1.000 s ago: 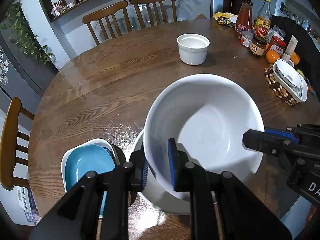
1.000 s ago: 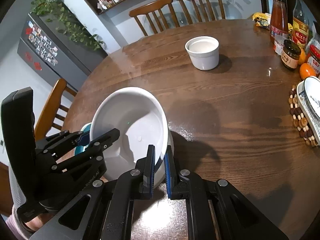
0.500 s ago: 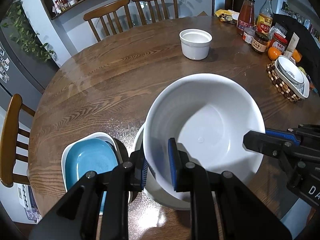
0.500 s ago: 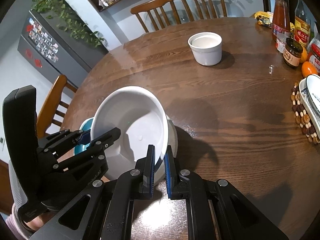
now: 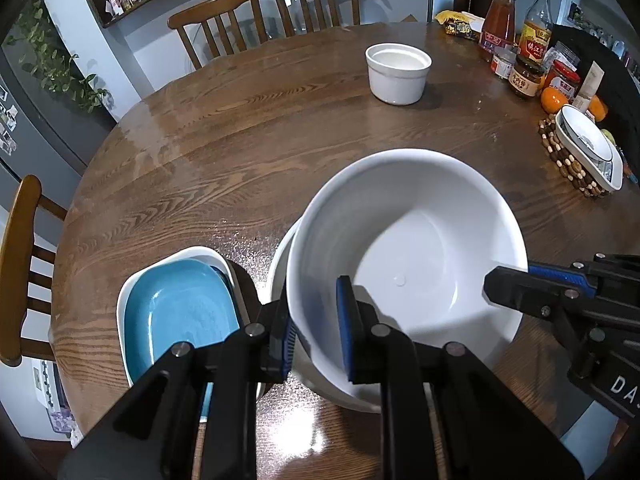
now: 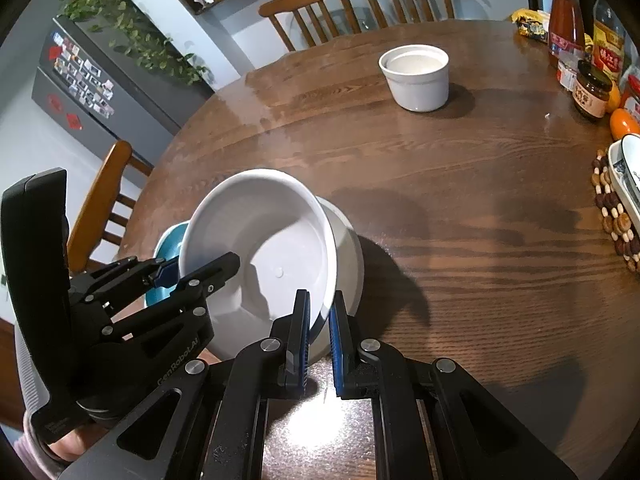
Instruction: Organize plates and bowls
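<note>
A large white bowl [image 5: 420, 248] [image 6: 260, 240] hangs tilted over a second white bowl [image 5: 280, 264] [image 6: 348, 248] that sits on the round wooden table [image 5: 280, 128]. My left gripper [image 5: 314, 320] [image 6: 192, 272] is shut on the large bowl's left rim. On the opposite rim my right gripper [image 6: 320, 320] [image 5: 516, 280] is shut as well. Left of the bowls a blue plate [image 5: 176, 312] [image 6: 172, 236] lies in a white dish [image 5: 124, 300]. A small white ramekin [image 5: 398, 72] [image 6: 416, 76] stands far back on the table.
Bottles and jars [image 5: 520, 52] crowd the back right edge, with oranges [image 5: 554, 100] beside them. A white dish on a beaded trivet [image 5: 588, 148] sits at the right edge. Wooden chairs [image 5: 264, 12] stand behind the table and another [image 5: 20, 264] at the left.
Both grippers keep their hold on the large bowl. The views have drifted only slightly; nothing else has moved.
</note>
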`<state>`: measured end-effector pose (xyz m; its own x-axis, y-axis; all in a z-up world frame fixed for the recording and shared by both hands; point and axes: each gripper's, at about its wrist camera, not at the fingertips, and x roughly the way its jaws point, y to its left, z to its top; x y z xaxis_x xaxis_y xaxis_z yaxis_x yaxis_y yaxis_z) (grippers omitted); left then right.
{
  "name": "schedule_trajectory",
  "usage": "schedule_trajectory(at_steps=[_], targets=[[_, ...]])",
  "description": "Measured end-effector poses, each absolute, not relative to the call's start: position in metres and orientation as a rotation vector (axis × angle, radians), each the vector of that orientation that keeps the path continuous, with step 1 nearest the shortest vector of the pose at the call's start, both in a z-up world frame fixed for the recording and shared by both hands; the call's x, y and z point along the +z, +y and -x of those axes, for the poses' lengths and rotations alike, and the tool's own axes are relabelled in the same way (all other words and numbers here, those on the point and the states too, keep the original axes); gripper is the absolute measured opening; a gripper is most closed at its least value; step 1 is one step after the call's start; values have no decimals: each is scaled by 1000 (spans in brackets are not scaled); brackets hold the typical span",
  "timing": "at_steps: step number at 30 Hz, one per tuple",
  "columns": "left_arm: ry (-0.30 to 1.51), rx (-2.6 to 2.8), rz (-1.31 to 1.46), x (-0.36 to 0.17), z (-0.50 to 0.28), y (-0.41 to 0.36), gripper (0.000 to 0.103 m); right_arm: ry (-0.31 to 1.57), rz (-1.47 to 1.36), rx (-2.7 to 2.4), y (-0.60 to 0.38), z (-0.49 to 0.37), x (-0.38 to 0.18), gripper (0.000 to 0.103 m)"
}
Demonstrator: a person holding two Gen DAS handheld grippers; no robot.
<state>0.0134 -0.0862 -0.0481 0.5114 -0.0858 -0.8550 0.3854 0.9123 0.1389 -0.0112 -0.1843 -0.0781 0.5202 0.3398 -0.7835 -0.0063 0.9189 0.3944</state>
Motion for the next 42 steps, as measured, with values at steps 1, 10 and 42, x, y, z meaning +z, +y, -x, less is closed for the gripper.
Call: schedule_trajectory(at_steps=[1, 10, 42], targets=[[1000, -289, -333, -49, -13, -86, 17, 1009, -364, 214, -184, 10, -79, 10], [1008, -289, -333, -52, -14, -85, 18, 1025, -353, 218, -182, 7, -82, 10], [1062, -300, -388, -66, -20, -85, 21, 1082, -333, 196, -176, -4, -92, 11]])
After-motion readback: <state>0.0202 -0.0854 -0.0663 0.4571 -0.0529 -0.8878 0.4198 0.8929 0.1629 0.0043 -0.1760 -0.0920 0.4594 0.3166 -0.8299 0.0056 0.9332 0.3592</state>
